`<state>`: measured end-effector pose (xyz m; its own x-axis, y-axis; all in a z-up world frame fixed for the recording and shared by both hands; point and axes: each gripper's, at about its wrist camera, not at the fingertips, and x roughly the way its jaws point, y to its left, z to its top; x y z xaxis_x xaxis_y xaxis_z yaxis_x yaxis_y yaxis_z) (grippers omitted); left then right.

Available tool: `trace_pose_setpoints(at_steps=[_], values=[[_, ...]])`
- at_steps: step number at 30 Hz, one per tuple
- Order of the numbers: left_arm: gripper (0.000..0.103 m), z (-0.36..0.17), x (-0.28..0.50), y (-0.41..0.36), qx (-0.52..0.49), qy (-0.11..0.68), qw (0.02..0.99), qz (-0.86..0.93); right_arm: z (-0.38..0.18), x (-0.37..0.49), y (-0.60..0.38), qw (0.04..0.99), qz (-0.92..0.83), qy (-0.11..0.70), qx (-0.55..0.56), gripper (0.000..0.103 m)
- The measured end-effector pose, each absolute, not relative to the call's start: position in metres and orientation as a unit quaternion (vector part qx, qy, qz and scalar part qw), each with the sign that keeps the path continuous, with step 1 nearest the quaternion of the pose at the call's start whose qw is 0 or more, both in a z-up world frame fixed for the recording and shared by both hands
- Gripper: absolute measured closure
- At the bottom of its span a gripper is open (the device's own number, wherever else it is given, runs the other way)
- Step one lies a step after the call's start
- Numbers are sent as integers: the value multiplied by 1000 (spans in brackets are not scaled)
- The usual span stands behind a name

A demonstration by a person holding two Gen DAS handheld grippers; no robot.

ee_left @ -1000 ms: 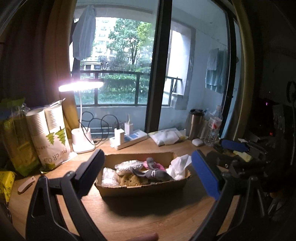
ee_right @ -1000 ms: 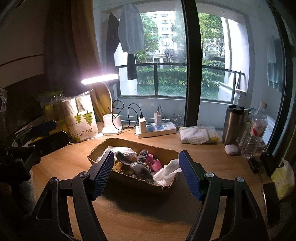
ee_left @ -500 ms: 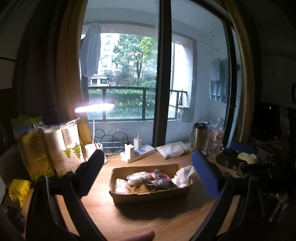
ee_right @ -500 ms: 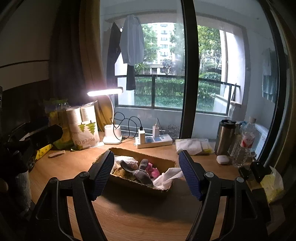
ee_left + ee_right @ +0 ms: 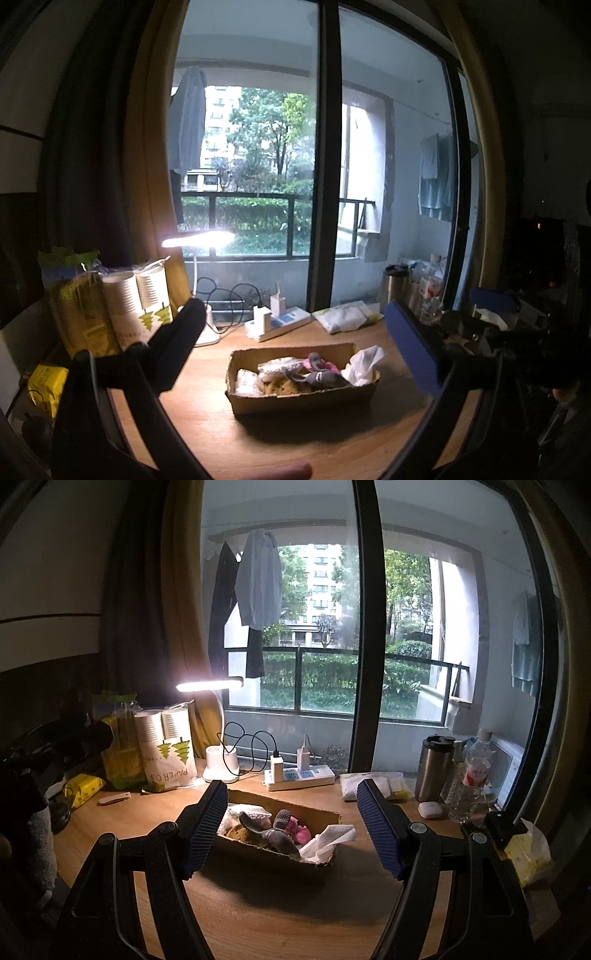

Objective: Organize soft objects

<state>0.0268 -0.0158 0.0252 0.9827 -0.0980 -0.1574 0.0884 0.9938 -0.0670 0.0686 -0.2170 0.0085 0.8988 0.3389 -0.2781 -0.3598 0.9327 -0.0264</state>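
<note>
A shallow cardboard box (image 5: 301, 398) (image 5: 255, 849) sits on the wooden desk and holds soft things: a grey sock (image 5: 321, 378) (image 5: 280, 840), a pink item (image 5: 297, 830), a white tissue (image 5: 364, 363) (image 5: 327, 840), a yellow sponge (image 5: 238, 830) and white bubble wrap (image 5: 245, 380). My left gripper (image 5: 293, 343) is open and empty, held back from the box. My right gripper (image 5: 291, 823) is open and empty, also short of the box. The right gripper also shows at the right edge of the left wrist view (image 5: 491, 295).
At the back stand a lit desk lamp (image 5: 210, 683), a power strip (image 5: 299, 775), paper cup sleeves (image 5: 166, 746), a steel flask (image 5: 434, 768), a water bottle (image 5: 472, 775) and a folded cloth (image 5: 373, 784). Yellow packs (image 5: 83, 786) lie left.
Both grippers have pulled back and up from the box, which now looks smaller and farther. Both stayed open and empty.
</note>
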Motion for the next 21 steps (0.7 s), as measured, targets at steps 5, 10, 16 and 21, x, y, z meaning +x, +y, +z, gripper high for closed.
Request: trace_pose_setpoints(at_steps=[5, 10, 16, 21], values=[[4, 24, 26, -15, -31, 84, 995, -49, 9, 65, -219, 974, 177, 133, -37, 27], [4, 26, 21, -17, -27, 78, 995, -48, 8, 64, -219, 975, 177, 132, -36, 27], [4, 26, 22, -20, -25, 78, 995, -49, 8, 64, -221, 975, 176, 132, -37, 27], [4, 27, 24, -24, -19, 78, 995, -53, 7, 65, -225, 975, 175, 135, -34, 27]])
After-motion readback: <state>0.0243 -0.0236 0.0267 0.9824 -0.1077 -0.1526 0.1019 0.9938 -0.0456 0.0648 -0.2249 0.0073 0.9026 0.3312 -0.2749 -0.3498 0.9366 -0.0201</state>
